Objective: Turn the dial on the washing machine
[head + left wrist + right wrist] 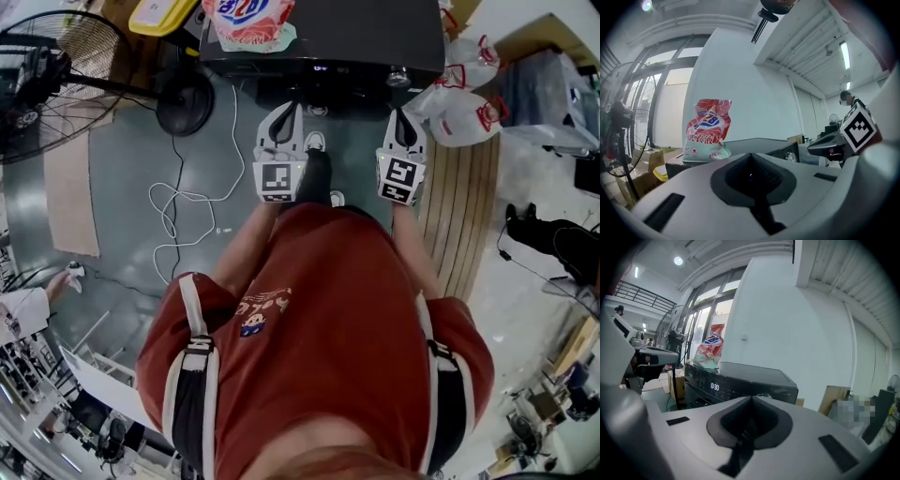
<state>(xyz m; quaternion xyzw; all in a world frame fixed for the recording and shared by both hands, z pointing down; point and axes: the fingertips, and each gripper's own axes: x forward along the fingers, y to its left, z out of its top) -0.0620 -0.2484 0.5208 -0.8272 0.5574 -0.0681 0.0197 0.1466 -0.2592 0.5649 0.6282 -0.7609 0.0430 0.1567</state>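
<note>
Position: person stands in front of a black washing machine (319,33), both tools held out towards its front panel and well apart from it.

- Left hand-held gripper (284,117): jaws closed tip to tip, nothing between them.
- Right hand-held gripper (401,117): jaws also closed and empty.
- Dial (397,77): small round knob at the right end of the front panel, roughly in line with the right tool. In the right gripper view it sits just above the jaw tips and is dim, so it is probably the dial and not a button.
- Display (715,386) is lit, left of the dial on the same panel.
- Detergent bag (248,21) stands on the machine's top, left side.
- A loose cable (173,202) lies on the floor to the left, and a standing fan (56,84) beyond it.

Status (judged): approach only; dial untouched.

Risks:
1. Closed jaws reaching the knob would only push on it; they need to open first.
2. The knob looks smooth and shallow, so an off-centre pinch could slip when twisted.
3. Panel controls sit close by, and a jaw tip that strays could press one.
4. The floor cable could catch a foot on a sidestep to the left.
</note>
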